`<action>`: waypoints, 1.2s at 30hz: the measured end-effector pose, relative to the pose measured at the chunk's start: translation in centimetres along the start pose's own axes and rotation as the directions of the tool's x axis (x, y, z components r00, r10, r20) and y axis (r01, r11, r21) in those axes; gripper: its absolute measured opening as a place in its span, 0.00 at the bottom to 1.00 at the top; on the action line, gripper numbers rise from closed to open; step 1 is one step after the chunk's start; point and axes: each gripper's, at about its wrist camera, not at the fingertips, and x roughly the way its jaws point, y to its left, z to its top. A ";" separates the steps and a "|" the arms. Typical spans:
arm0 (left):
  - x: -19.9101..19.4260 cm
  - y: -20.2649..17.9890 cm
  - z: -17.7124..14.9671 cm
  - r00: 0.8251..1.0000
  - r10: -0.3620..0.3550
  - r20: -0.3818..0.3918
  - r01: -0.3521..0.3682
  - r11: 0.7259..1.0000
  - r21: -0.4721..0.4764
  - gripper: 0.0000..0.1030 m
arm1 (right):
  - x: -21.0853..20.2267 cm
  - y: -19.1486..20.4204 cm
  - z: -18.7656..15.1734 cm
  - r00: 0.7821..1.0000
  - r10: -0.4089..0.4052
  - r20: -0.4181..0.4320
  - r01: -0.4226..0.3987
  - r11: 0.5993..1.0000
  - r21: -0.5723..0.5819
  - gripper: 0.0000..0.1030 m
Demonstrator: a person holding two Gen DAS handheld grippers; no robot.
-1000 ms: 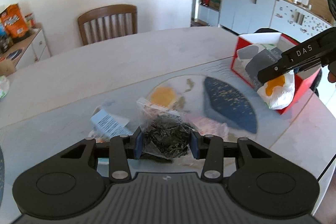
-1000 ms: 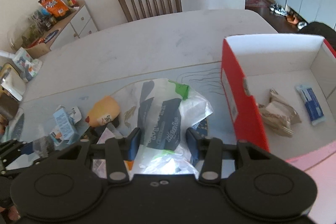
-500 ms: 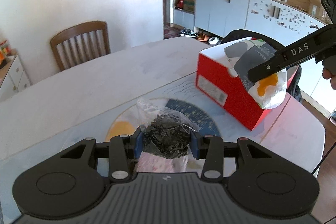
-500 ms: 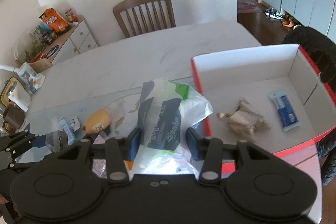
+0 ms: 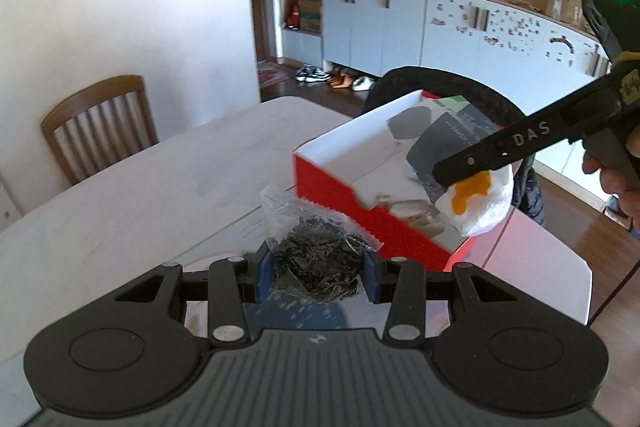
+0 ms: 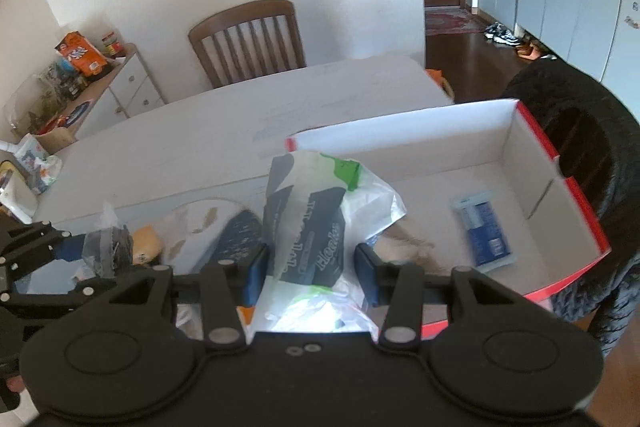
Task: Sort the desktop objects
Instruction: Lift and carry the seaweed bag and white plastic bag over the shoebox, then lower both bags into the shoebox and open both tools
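Left claw (image 5: 318,277): pinches a clear plastic bag of dark shredded matter (image 5: 316,261), held above the pale counter (image 5: 140,195), just beside the red cardboard box with white interior (image 5: 336,187). Right claw (image 6: 310,273): pinches a white plastic bag printed grey and green (image 6: 316,227), over the box's near edge. Inside the box: a blue-and-white flat packet (image 6: 482,231) and what looks like a crumpled beige wrapper (image 6: 400,251), partly hidden.

The open cardboard box (image 6: 560,163) is red outside, white inside. The crinkled plastic bag (image 6: 316,227) is white with dark grey panels, green patches and an orange blotch. The clear pouch (image 5: 316,251) holds black bits. The flat sachet (image 6: 484,231) is blue.
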 end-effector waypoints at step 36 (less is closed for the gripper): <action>15.0 -10.4 8.1 0.960 -0.096 -0.265 0.141 0.978 0.156 0.41 | 6.6 -11.6 3.4 0.991 -0.114 -0.068 0.108 0.990 -0.087 0.44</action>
